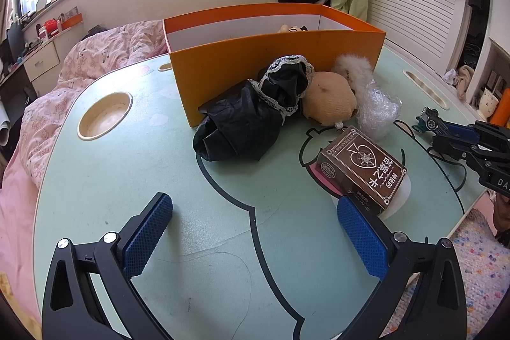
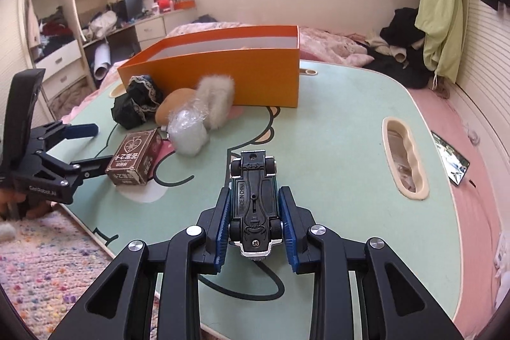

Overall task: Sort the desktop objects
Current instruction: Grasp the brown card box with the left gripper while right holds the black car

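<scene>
My right gripper (image 2: 255, 212) is shut on a toy car (image 2: 255, 199), held upside down with its black underside up; it shows at the right edge of the left wrist view (image 1: 428, 120). My left gripper (image 1: 255, 222) is open and empty; its right finger touches a brown card box (image 1: 363, 166), also seen in the right wrist view (image 2: 135, 158). An orange box (image 1: 274, 53) stands at the back of the table. In front of it lie a black lace cloth (image 1: 255, 113), a tan plush (image 1: 330, 99), white fur (image 1: 353, 69) and a bubble-wrap bundle (image 1: 377, 110).
The mint-green lap table (image 1: 127, 180) has a round cup recess (image 1: 105, 113) at left and an oval slot (image 2: 404, 155) at right. A shiny foil packet (image 2: 451, 161) lies beyond the table's right edge. A pink bed surrounds the table; a speckled rug (image 2: 47, 254) lies below.
</scene>
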`<state>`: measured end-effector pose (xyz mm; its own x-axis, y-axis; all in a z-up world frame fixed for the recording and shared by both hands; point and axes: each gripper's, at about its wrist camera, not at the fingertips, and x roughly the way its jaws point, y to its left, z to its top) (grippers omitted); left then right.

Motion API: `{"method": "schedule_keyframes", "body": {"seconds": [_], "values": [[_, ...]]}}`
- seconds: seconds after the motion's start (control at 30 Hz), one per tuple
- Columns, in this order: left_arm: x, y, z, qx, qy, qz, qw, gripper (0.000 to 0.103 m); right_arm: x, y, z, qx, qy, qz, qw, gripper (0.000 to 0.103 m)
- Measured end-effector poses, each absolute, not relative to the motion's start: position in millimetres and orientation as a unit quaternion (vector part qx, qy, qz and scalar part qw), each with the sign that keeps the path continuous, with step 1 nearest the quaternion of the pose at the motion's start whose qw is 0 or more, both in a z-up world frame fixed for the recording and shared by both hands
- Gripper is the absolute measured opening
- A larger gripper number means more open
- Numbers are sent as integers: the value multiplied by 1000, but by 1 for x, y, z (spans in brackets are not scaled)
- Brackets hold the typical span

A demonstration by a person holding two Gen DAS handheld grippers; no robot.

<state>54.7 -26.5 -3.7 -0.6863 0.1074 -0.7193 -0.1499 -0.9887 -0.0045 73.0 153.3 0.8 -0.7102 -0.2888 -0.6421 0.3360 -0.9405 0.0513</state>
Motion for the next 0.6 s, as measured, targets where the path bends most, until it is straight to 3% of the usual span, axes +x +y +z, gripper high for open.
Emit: {"method": "schedule_keyframes", "body": {"seconds": [0.1, 0.17, 0.23, 0.37, 0.6], "values": [[55, -27, -4, -390, 27, 918, 70, 103, 68, 157, 0, 342, 24, -924, 167, 32], [55, -27, -4, -390, 27, 918, 70, 103, 70, 154, 0, 340, 29, -926, 161, 39], [55, -27, -4, -390, 27, 918, 70, 103, 67, 151, -1, 337, 43, -929, 149, 54], [55, -27, -4, -389, 27, 918, 70, 103, 69, 139, -4, 313, 85, -937, 130, 64], [62, -25, 5, -365, 15, 926, 93, 103, 68, 147, -10, 304, 63, -941, 137, 70]]}}
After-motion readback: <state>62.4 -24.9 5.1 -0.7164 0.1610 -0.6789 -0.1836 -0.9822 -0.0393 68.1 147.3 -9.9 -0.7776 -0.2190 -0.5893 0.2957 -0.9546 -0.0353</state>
